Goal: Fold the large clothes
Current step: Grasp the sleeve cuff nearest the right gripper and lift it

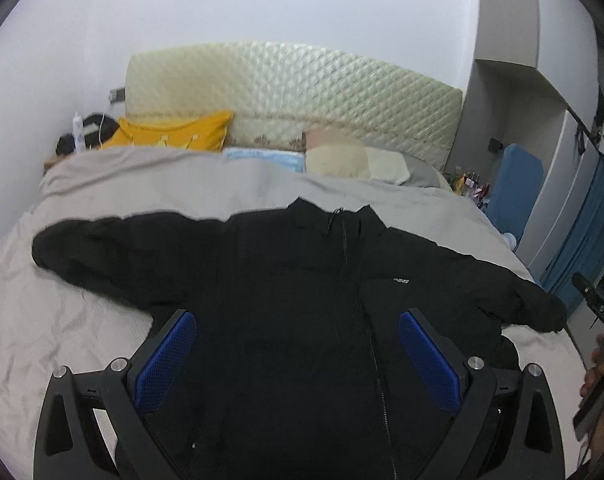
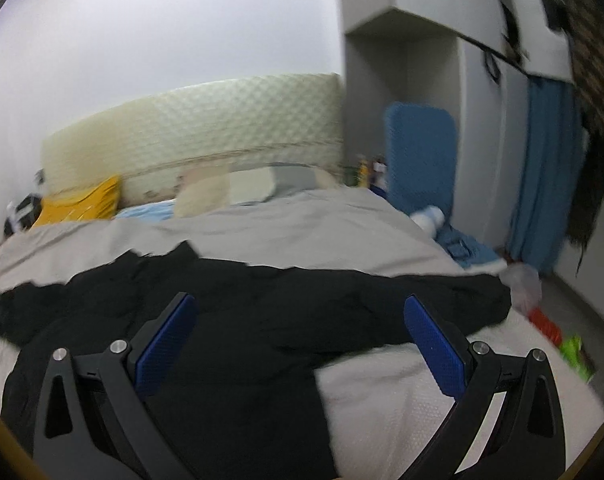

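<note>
Both grippers hover with jaws spread wide, holding nothing: left gripper (image 1: 297,354) over the chest of the black jacket (image 1: 302,300), right gripper (image 2: 299,346) near its right sleeve (image 2: 422,300). Jacket lies flat, zipped front up, sleeves out, on the grey bedspread (image 1: 81,320). Risks: puffy fabric may slip or bunch in a shallow pinch; bedspread could get pinched along. Yellow pillow (image 1: 177,134) and beige pillows (image 1: 342,158) sit well apart by the headboard, nothing blocking.
</note>
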### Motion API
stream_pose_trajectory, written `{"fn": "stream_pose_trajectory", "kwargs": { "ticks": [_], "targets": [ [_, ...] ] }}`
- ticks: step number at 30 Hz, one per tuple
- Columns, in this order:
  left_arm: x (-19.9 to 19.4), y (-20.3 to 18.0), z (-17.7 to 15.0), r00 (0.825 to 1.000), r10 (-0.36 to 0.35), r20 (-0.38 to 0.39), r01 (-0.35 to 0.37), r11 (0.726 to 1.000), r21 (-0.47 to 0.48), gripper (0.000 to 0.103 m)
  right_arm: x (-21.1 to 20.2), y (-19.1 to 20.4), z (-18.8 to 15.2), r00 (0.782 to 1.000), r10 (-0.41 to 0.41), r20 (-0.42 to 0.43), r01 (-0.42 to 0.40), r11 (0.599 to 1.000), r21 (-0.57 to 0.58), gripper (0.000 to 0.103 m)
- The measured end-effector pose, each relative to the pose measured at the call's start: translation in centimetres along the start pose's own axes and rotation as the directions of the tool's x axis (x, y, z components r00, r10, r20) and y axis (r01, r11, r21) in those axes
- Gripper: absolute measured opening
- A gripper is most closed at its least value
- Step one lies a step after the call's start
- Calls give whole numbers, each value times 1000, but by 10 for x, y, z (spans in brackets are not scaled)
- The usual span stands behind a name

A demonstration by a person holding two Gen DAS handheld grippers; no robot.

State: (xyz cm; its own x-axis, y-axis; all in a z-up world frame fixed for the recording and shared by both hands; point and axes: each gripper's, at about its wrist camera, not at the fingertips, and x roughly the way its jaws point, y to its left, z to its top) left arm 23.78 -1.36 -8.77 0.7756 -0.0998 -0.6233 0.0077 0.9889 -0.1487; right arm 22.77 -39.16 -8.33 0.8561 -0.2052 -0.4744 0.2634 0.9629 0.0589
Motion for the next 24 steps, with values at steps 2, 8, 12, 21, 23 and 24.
{"fn": "stream_pose_trajectory", "kwargs": {
  "ticks": [2, 8, 12, 21, 23, 24],
  "targets": [
    [4, 6, -3, 1000, -8, -4, 8, 1000, -17, 102, 18, -15, -6, 999, -30, -15, 30, 999, 23, 103],
    [16, 20, -14, 1000, 17, -12, -18, 999, -34, 102, 68, -60, -23, 996, -49, -68, 56, 994, 95, 97],
    [27, 26, -17, 999, 14, -41, -17, 999, -51, 102, 99, -124, -46, 988, 38, -147, 17, 933, 360, 87],
    [50, 31, -23, 997, 3, -75, -9, 996, -84, 102, 141, -251, -117, 983, 89, -162, 72, 626, 777, 81],
    [54, 30, -23, 997, 16, -74, -22, 997, -77, 102, 146, -261, -116, 989, 100, -110, 31, 590, 807, 81],
    [57, 30, -24, 997, 23, -71, -29, 997, -75, 102, 151, -266, -115, 991, 103, -88, 12, 584, 812, 81]
  ]
}}
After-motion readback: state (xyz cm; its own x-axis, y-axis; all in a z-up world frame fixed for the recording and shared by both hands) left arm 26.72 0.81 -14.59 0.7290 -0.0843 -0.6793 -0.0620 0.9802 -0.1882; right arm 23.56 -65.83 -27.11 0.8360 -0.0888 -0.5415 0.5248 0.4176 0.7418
